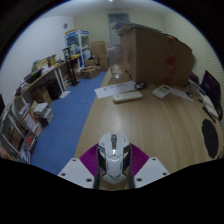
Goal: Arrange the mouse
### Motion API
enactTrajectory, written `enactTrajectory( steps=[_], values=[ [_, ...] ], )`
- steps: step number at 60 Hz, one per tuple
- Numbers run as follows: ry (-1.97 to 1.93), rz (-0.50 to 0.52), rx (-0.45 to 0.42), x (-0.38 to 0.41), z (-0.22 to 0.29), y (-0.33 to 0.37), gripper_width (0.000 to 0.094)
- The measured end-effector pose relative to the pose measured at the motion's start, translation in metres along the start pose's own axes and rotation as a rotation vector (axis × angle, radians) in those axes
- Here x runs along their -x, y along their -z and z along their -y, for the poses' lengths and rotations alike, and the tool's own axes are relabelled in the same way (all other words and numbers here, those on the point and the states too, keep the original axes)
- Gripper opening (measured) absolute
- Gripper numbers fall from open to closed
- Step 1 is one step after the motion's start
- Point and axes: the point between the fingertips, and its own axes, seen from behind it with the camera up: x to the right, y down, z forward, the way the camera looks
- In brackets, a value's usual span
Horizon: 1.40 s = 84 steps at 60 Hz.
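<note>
A white and grey computer mouse (113, 156) sits between my gripper's (113, 163) two fingers, its nose pointing away from me over the wooden table (150, 125). The purple pads (90, 157) press against both of its sides, so the fingers are shut on it. The mouse's underside is hidden, so I cannot tell whether it rests on the table or is held just above it.
A white keyboard (128, 96) lies far ahead on the table, with a small white box (161, 91) to its right. A black mouse mat (210, 137) lies at the right. A cardboard partition (155, 55) stands behind. Blue floor (60, 115) and cluttered shelves (35, 95) lie left.
</note>
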Motion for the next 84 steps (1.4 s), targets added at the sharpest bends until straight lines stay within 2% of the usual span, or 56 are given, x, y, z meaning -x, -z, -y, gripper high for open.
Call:
enactTrajectory(
  steps=[5, 13, 20, 27, 33, 39, 46, 55, 56, 59, 63, 70, 71, 72, 74, 76, 77, 78, 84],
  values=[
    [-0.023, -0.03, -0.034, -0.013, 0.028, 0.018, 0.0389],
    [-0.025, -0.056, -0.206, -0.059, 0.12, 0.072, 0.0387],
    [0.012, -0.131, -0.34, -0.145, 0.187, 0.122, 0.0386],
    [0.014, -0.225, -0.401, -0.257, 0.202, 0.147, 0.0385],
    [-0.015, -0.238, -0.358, -0.341, 0.181, 0.139, 0.0388],
    [-0.043, -0.224, -0.277, -0.403, 0.13, 0.112, 0.0387],
    [-0.091, -0.198, -0.131, -0.44, 0.058, 0.076, 0.0387],
    [-0.103, -0.142, -0.041, -0.446, 0.004, 0.051, 0.0397],
    [-0.106, -0.129, -0.025, -0.443, -0.002, 0.049, 0.0496],
    [-0.1, -0.116, -0.057, -0.443, -0.002, 0.045, 0.0439],
    [-0.075, -0.112, -0.042, -0.442, -0.005, 0.047, 0.0463],
    [-0.071, -0.106, -0.007, -0.441, -0.005, 0.046, 0.0569],
    [-0.07, -0.103, -0.005, -0.44, -0.005, 0.046, 0.0596],
    [-0.071, -0.098, 0.001, -0.438, -0.004, 0.046, 0.0691],
    [-0.081, -0.096, 0.02, -0.435, -0.006, 0.048, 0.0732],
    [-0.099, -0.103, 0.045, -0.432, -0.008, 0.051, 0.087],
    [-0.106, -0.108, 0.055, -0.431, -0.009, 0.054, 0.089],
    [-0.113, -0.12, 0.063, -0.431, -0.01, 0.057, 0.0856],
    [-0.128, -0.162, 0.046, -0.416, -0.004, 0.085, 0.084]
  ],
)
